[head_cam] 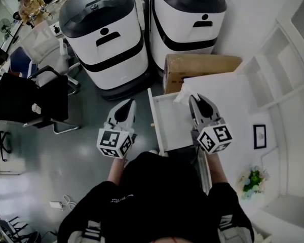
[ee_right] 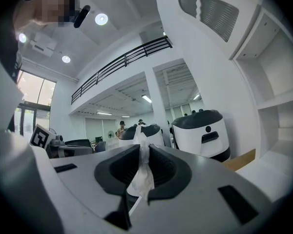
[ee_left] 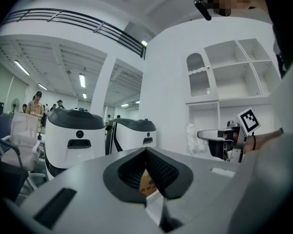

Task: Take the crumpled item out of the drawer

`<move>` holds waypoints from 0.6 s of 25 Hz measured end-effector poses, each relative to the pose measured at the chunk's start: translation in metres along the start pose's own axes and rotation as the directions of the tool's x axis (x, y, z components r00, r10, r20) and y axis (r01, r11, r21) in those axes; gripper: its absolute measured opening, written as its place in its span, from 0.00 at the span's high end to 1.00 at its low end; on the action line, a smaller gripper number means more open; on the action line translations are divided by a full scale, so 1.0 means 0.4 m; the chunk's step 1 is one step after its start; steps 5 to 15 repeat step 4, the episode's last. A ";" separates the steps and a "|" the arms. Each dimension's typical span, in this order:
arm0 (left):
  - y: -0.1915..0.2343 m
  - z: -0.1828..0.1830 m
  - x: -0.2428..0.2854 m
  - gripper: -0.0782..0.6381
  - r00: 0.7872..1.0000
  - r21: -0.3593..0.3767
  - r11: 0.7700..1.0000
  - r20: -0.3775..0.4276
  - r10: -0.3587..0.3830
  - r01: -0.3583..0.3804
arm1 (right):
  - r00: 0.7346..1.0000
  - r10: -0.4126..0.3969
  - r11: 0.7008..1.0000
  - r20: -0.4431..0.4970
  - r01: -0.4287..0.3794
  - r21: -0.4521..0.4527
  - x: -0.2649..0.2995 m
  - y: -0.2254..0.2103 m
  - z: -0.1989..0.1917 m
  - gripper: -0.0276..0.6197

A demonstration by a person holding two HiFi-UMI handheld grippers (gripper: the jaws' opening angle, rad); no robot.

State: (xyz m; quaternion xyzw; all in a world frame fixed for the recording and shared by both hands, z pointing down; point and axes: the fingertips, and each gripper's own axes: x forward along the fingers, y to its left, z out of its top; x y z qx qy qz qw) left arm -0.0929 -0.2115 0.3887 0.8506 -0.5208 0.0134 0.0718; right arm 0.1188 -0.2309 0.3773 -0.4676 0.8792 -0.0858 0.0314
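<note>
Two tongs: right tongs (ee_right: 144, 147) pinched on one white crumpled item (ee_right: 142, 177), left tongs (ee_left: 146, 150) closed, empty. One open drawer (head_cam: 170, 121) mid-frame. Above it, one brown box (head_cam: 200, 65), two white machines (head_cam: 104, 34).

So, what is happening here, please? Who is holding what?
A person stands at an open white drawer with a hand-held gripper in each hand. The right hand-held gripper is shut on a crumpled white tissue and held level above the drawer, so the tissue seems already lifted out. The left hand-held gripper is shut and empty, off to the drawer's left side over the floor.
</note>
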 end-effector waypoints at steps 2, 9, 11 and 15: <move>0.001 -0.001 -0.001 0.90 1.000 -0.003 1.000 0.000 -0.001 0.001 | 1.000 0.000 1.000 0.000 0.000 -0.005 -0.002 0.003 0.000 0.90; 0.000 -0.001 -0.002 0.90 1.000 -0.007 1.000 0.002 -0.001 0.001 | 1.000 -0.001 1.000 -0.001 0.001 -0.008 -0.004 0.003 0.001 0.90; 0.000 -0.001 -0.002 0.90 1.000 -0.007 1.000 0.002 -0.001 0.001 | 1.000 -0.001 1.000 -0.001 0.001 -0.008 -0.004 0.003 0.001 0.90; 0.000 -0.001 -0.002 0.90 1.000 -0.007 1.000 0.002 -0.001 0.001 | 1.000 -0.001 1.000 -0.001 0.001 -0.008 -0.004 0.003 0.001 0.90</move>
